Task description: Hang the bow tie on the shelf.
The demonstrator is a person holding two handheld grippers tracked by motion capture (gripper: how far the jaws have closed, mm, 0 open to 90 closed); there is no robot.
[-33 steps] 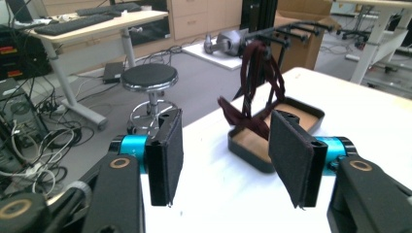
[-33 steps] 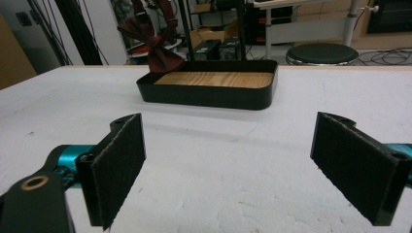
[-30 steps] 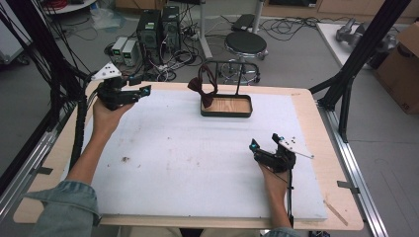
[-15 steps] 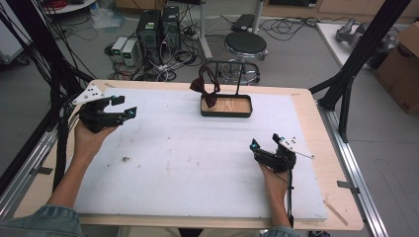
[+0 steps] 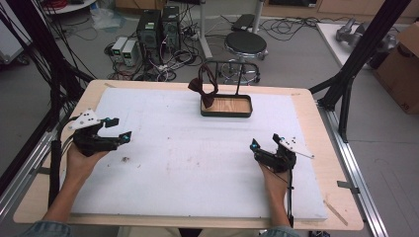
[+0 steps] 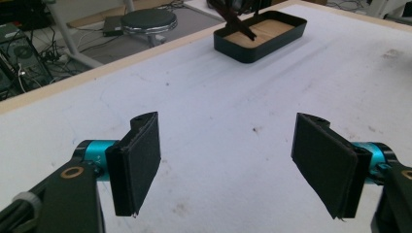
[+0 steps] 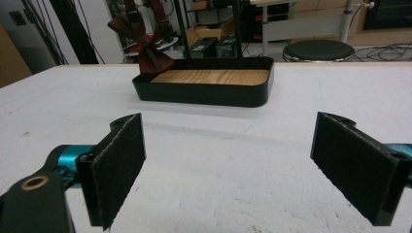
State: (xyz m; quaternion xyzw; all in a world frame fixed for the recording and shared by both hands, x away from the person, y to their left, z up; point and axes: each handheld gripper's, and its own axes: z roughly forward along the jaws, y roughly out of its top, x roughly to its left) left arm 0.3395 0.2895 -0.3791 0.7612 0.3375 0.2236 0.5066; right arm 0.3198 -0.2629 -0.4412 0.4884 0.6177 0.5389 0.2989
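Burgundy bow tie (image 5: 202, 88): I see it draped on the left end of a thin black rack (image 5: 226, 74) that rises from the tray, its lower wing hanging down to the tray's left rim.
Tray (image 5: 226, 112): black walls, wood-grain floor, sitting at the far middle of the surface (image 5: 197, 168); nothing lies on its floor that I can make out.
Left tongs (image 5: 117, 129): spread wide, holding nothing, low over the near-left part of the white foam; in the left gripper view the pads (image 6: 141, 162) frame bare foam with the tray far ahead.
Right tongs (image 5: 254, 145): also wide and empty, near the right edge of the surface, pointing toward the tray; the right gripper view looks straight at the tray's long wall (image 7: 204, 92) and the tie (image 7: 145, 46) above its left end.
Progress: I judge the tie to be hung, with both tongs well apart from it. What is left, if anything, I cannot tell; a few dark specks (image 5: 124, 159) mark the foam.
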